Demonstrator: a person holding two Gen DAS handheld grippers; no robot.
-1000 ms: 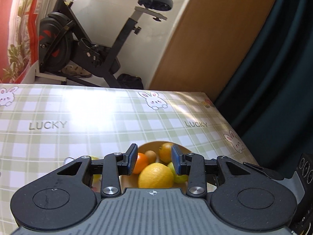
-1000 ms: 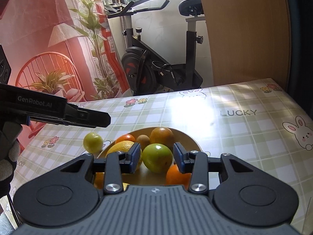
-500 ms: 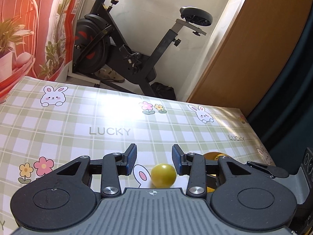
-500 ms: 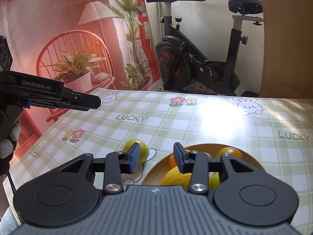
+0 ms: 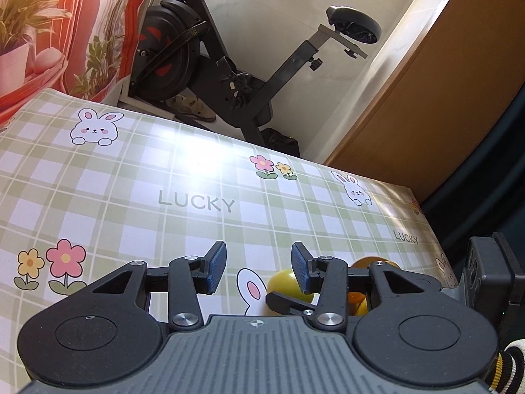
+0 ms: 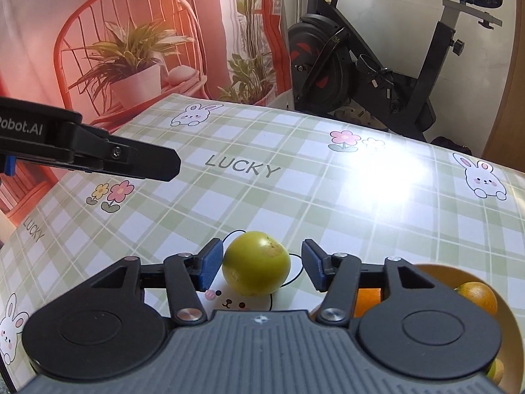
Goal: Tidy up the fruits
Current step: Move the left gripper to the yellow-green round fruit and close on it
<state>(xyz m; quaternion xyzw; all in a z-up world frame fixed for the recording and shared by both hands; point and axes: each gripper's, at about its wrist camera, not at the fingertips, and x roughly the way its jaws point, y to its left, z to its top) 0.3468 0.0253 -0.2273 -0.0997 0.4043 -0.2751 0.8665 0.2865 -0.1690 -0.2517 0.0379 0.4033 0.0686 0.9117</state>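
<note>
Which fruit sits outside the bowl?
The yellow-green fruit, alone on the tablecloth between the right gripper's open fingers; the oranges lie inside the bowl.

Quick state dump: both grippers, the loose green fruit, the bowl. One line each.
right gripper: open, fingers on either side of the green fruit, not clamped.
left gripper: open, empty, above the tablecloth.
green fruit: loose on the tablecloth, outside the bowl.
bowl: upright, holds oranges and other fruit; mostly hidden by the right gripper.

On the bench (image 6: 295, 197), a loose fruit (image 6: 256, 263) sits between the right gripper (image 6: 260, 266) jaws; the bowl (image 6: 510, 335) lies at four o'clock.
</note>
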